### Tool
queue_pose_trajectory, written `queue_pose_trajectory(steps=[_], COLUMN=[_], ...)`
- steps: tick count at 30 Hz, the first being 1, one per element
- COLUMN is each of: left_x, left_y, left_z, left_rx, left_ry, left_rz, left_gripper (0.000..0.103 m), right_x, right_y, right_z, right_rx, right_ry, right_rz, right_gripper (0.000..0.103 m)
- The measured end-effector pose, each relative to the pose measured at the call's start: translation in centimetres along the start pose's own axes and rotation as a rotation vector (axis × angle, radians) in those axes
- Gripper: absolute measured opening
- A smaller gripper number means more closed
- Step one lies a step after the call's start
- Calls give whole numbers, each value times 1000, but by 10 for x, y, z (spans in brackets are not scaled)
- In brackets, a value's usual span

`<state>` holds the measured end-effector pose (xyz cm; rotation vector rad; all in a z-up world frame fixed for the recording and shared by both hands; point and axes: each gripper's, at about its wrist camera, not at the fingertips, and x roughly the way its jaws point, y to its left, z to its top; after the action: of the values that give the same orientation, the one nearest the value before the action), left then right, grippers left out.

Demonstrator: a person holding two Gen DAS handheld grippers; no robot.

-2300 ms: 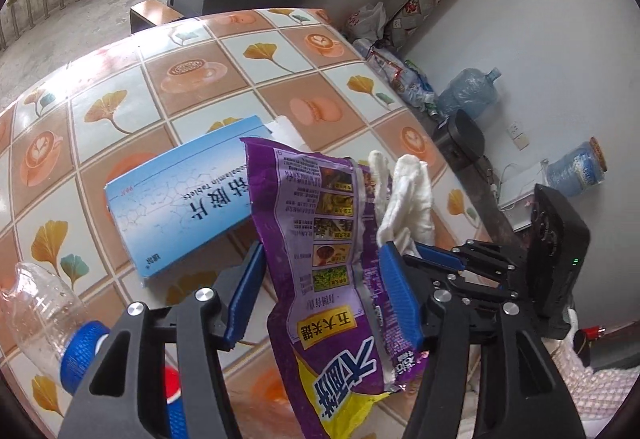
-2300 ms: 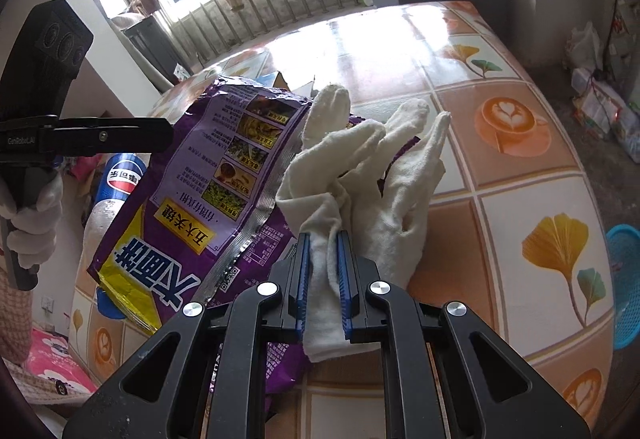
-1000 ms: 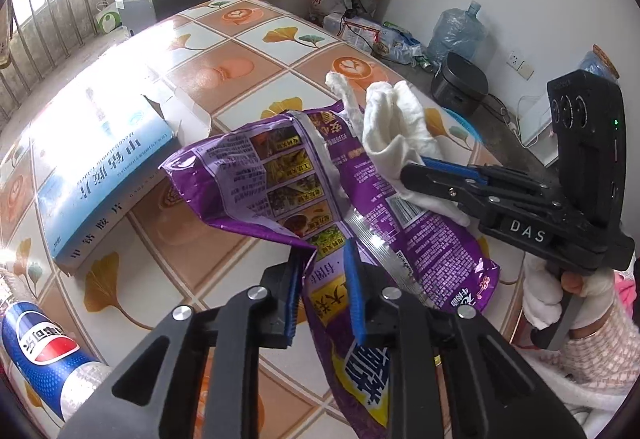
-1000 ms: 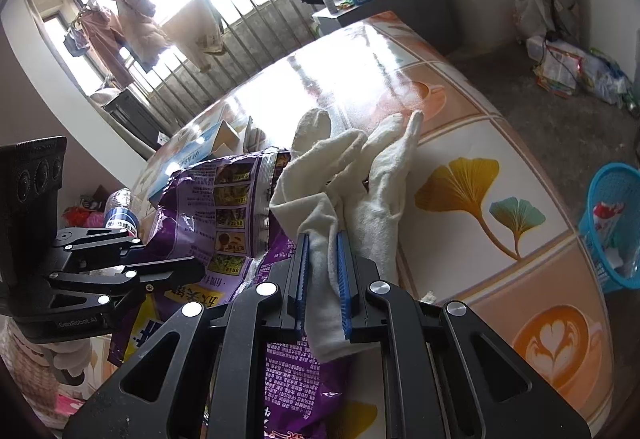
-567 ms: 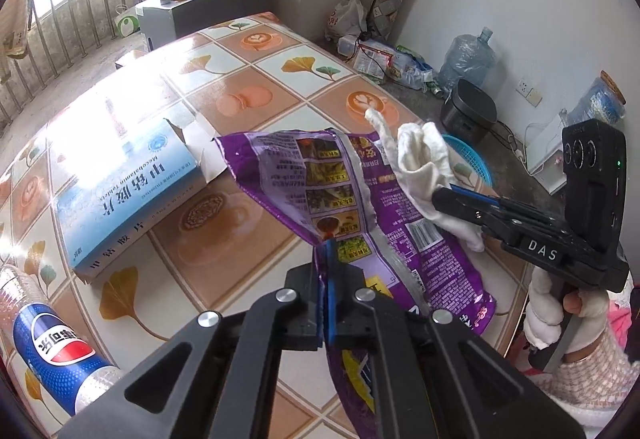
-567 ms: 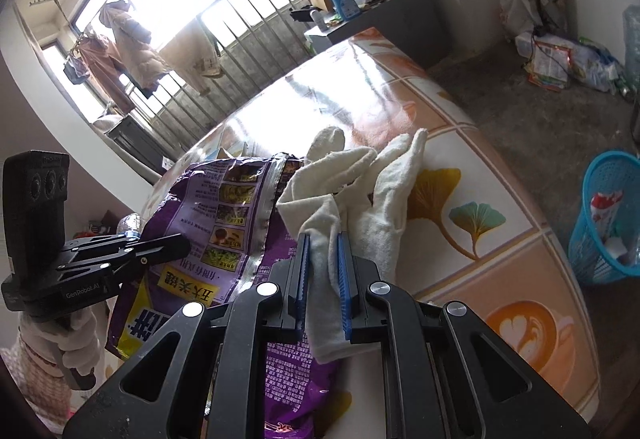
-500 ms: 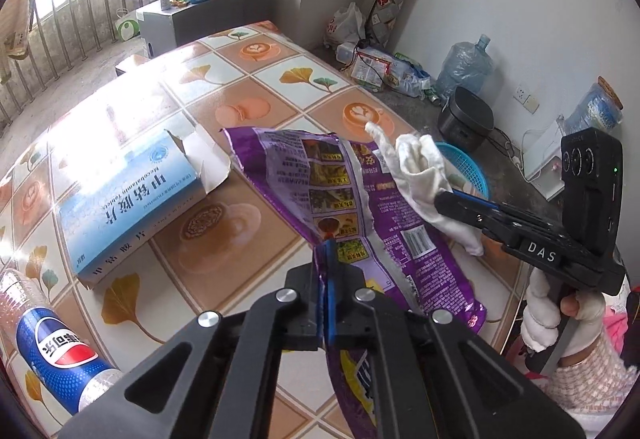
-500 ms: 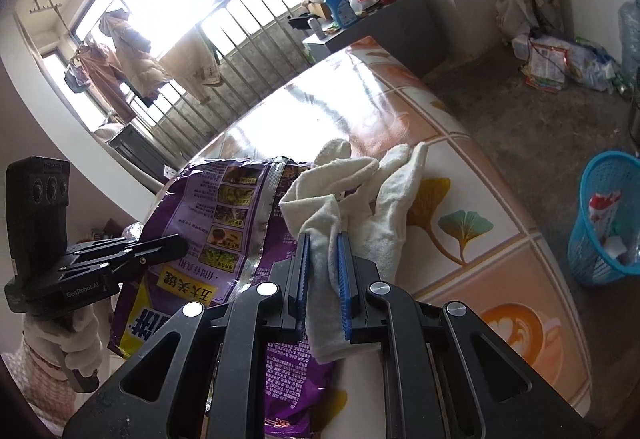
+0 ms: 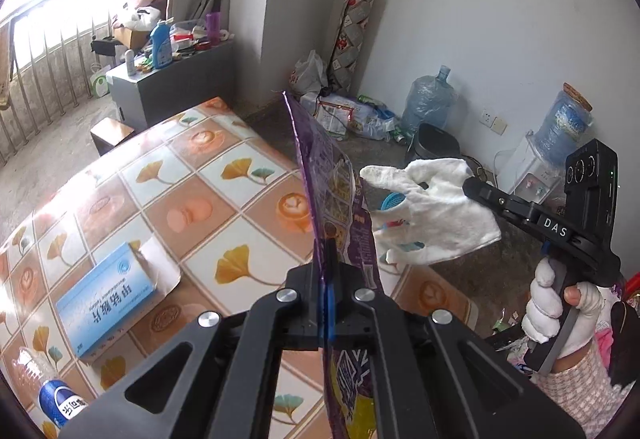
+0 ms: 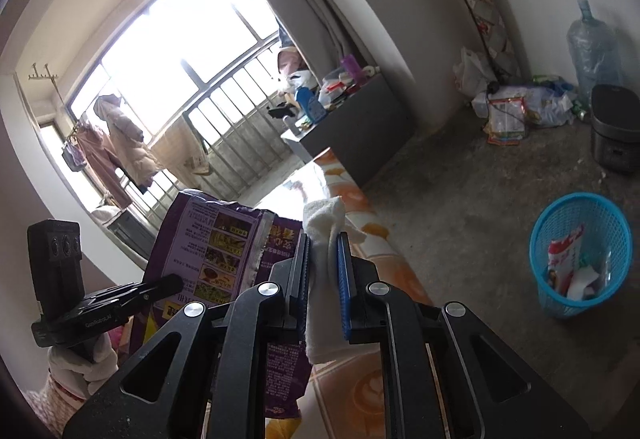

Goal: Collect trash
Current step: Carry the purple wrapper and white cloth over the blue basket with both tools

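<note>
My left gripper (image 9: 327, 271) is shut on a purple snack bag (image 9: 340, 191), which stands edge-on above the tiled table (image 9: 224, 199). From the right wrist view that bag (image 10: 208, 239) hangs left of centre with the left gripper (image 10: 176, 281) pinching it. My right gripper (image 10: 324, 271) is shut on a white cloth glove (image 10: 324, 239). In the left wrist view the glove (image 9: 432, 215) hangs in the air to the right of the bag, held by the right gripper (image 9: 470, 187) in a gloved hand (image 9: 560, 315).
A blue mesh waste basket (image 10: 580, 251) with some trash stands on the concrete floor at the right. A blue box (image 9: 108, 299) and a plastic cola bottle (image 9: 52, 395) lie on the table. Water jugs (image 9: 428, 107), bags and a grey cabinet (image 9: 172, 83) line the walls.
Both grippers have risen from the table with their loads. The bag now stands upright and edge-on, and the glove has swung away from the table toward the floor side.
</note>
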<state>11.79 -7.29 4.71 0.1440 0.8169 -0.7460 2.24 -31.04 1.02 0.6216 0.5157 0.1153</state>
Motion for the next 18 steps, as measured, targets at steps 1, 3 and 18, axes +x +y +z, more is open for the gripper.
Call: queue_pose_trajectory(steps=[1, 3, 18], left_x=[3, 10, 180], left_y=[-8, -26, -180], left_z=[8, 25, 92], left_rx=[16, 47, 207], left_ry=[-8, -26, 126], left_rz=[-11, -36, -269], left_gripper=[0, 0, 1], right_x=[-6, -20, -58], right_y=[-7, -22, -160], right_z=[7, 18, 26], right_rx=[8, 23, 228], right_ry=[-25, -75, -208], right_rz=[-14, -55, -402], right_gripper=[11, 11, 11])
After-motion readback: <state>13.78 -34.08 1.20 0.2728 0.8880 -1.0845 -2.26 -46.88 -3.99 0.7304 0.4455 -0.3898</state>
